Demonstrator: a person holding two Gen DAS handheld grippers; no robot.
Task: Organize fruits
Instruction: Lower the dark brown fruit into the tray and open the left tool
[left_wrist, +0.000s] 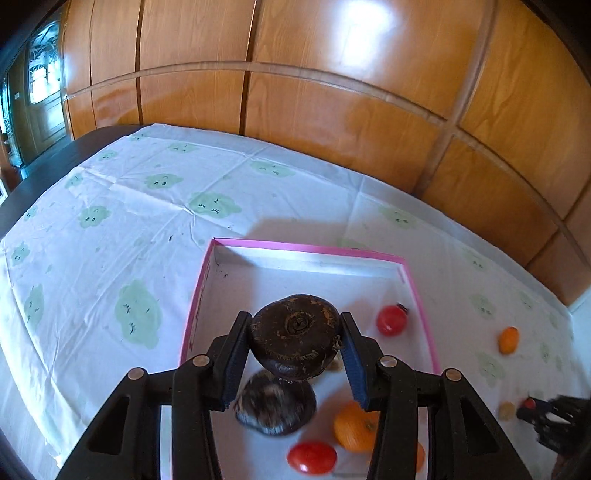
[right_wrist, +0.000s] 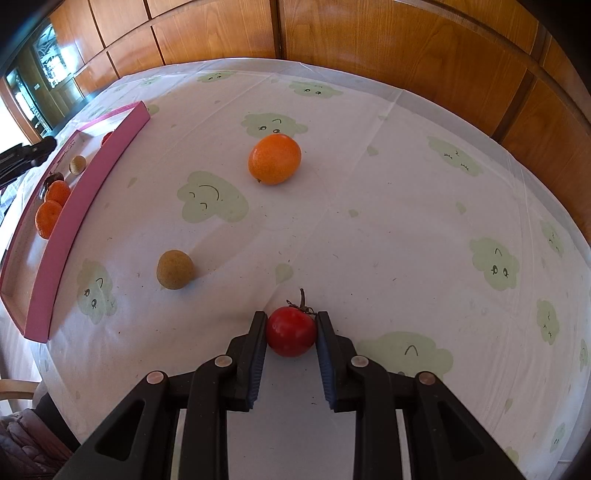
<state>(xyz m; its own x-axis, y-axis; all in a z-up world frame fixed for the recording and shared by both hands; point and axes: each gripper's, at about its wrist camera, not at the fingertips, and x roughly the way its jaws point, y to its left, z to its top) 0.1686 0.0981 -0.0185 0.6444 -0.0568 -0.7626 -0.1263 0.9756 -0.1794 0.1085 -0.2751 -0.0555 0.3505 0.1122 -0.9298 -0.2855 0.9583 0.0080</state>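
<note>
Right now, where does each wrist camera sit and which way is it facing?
Left wrist: above the pink tray, looking down; left gripper clamps a dark brown fruit.
Right wrist: over the tablecloth, tilted steeply down; right gripper grips a red tomato.
Shared: tray, tablecloth, wood panelling, loose orange fruit.

Colours on the table

A white cloth (right_wrist: 369, 229) printed with pale green smiling clouds is seen; the box (left_wrist: 314, 249) is pink-rimmed, white inside. A dark brown fruit (left_wrist: 293, 341) is framed by black grippers with blue pads (left_wrist: 232, 363). A red tomato (right_wrist: 291, 331), an orange (right_wrist: 274, 158) and a tan fruit (right_wrist: 175, 269) are shown.
</note>
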